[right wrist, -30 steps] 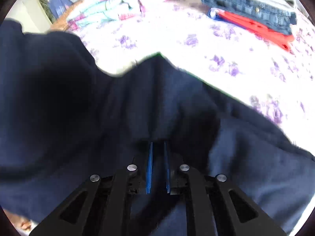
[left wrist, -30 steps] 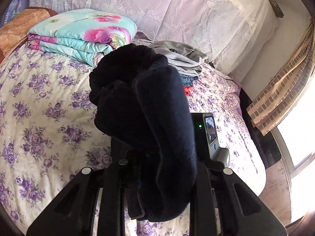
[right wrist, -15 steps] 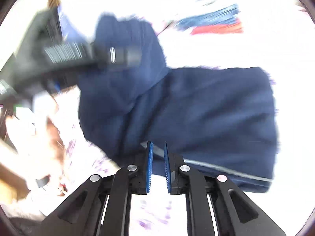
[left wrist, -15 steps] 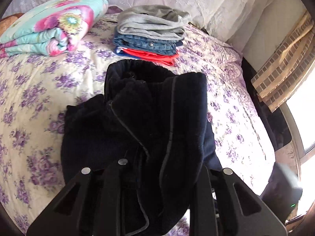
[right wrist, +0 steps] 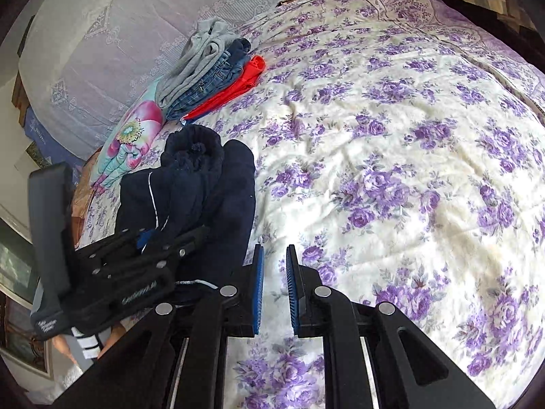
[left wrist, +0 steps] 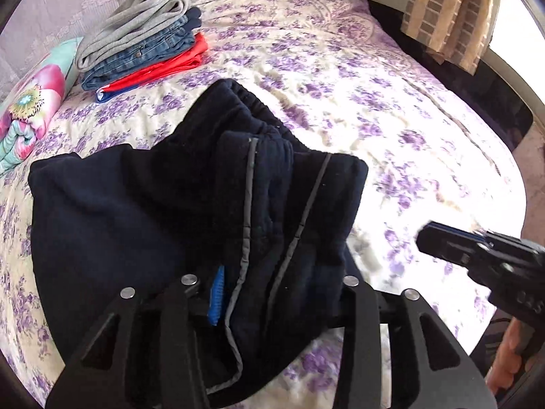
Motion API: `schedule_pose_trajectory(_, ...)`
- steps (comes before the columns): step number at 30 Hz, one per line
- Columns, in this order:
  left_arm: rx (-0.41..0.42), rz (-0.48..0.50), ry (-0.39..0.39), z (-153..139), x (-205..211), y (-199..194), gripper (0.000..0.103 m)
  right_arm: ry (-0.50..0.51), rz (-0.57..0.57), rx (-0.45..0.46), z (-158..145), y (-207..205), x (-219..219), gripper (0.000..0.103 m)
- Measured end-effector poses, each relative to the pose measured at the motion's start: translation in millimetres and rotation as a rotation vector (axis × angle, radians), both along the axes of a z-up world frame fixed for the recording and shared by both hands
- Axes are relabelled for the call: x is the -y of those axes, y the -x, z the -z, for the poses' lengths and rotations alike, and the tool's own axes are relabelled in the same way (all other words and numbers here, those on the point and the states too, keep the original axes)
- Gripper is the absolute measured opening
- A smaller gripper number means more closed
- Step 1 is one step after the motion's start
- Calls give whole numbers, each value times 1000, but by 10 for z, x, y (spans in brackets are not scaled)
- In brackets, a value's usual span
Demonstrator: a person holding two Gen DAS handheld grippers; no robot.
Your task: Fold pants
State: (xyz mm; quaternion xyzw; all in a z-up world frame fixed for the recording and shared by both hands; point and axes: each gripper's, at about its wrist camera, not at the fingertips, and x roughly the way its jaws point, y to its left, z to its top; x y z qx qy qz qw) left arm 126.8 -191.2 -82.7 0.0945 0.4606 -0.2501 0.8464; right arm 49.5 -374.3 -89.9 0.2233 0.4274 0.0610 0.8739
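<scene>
Folded navy pants (left wrist: 177, 211) on floral bed (left wrist: 357, 78), clothes stack (left wrist: 143, 47) far left, left tool (left wrist: 272, 293) just opening with pants between, right tool (right wrist: 274, 286) slightly parted, empty, lettering unreadable.

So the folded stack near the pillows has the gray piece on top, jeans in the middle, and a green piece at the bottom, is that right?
Not quite. The bottom piece of the folded stack is red, not green, as the left wrist view shows. The gray piece is on top and the jeans sit in the middle, as you said.
</scene>
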Motion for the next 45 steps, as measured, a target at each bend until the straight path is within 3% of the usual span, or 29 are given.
schedule_pose_trajectory(2, -34, 53, 65, -72, -99, 107, 45, -23, -25, 20, -72, -97, -14, 18)
schedule_pose_trajectory(4, -88, 95, 172, -139, -294, 186, 49, -78, -63, 48, -120, -175, -7, 53)
schedule_pose_trajectory(6, -72, 66, 203, -215, -508, 213, 49, -144, -92, 57, -162, -254, -14, 60)
schedule_pose_trajectory(8, -71, 46, 239, -260, -713, 190, 57, -201, -111, 41, -175, -295, -34, 62)
schedule_pose_trajectory(10, -77, 0, 271, -298, -955, 112, 57, -215, -100, 23, -176, -341, -61, 62)
schedule_pose_trajectory(13, -24, -109, 249, -335, -1310, -33, 57, -134, -77, 39, -254, -350, -173, 62)
schedule_pose_trajectory(16, -103, -131, 304, -207, -1527, -186, 57, -33, -88, 51, -307, -392, -334, 63)
schedule_pose_trajectory(20, -138, -117, 279, 9, -1450, -152, 57, -80, -119, 22, -182, -577, -400, 63)
schedule_pose_trajectory(22, -143, -122, 254, 96, -1415, -160, 57, 10, -84, -17, -87, -629, -429, 63)
schedule_pose_trajectory(25, -160, -118, 268, 156, -1446, -230, 57, 16, -65, -70, 13, -521, -373, 57)
schedule_pose_trajectory(29, -172, -122, 287, 211, -1489, -307, 57, 56, -46, -93, 92, -321, -356, 57)
schedule_pose_trajectory(34, -158, -145, 239, 249, -1421, -336, 57, 80, -44, -112, 372, -473, -464, 57)
schedule_pose_trajectory(37, -125, -145, 238, 69, -1571, -144, 57, 244, -75, -106, 73, -463, -614, 56)
schedule_pose_trajectory(40, -53, -163, 255, -140, -1832, 143, 57, 399, -107, 7, -436, -427, -850, 56)
schedule_pose_trajectory(43, -63, -160, 302, -155, -1957, 300, 57, 443, -315, 156, -900, -517, -1343, 61)
schedule_pose_trajectory(45, -60, -140, 301, -99, -1893, 352, 57, 492, -447, 175, -996, -752, -1740, 66)
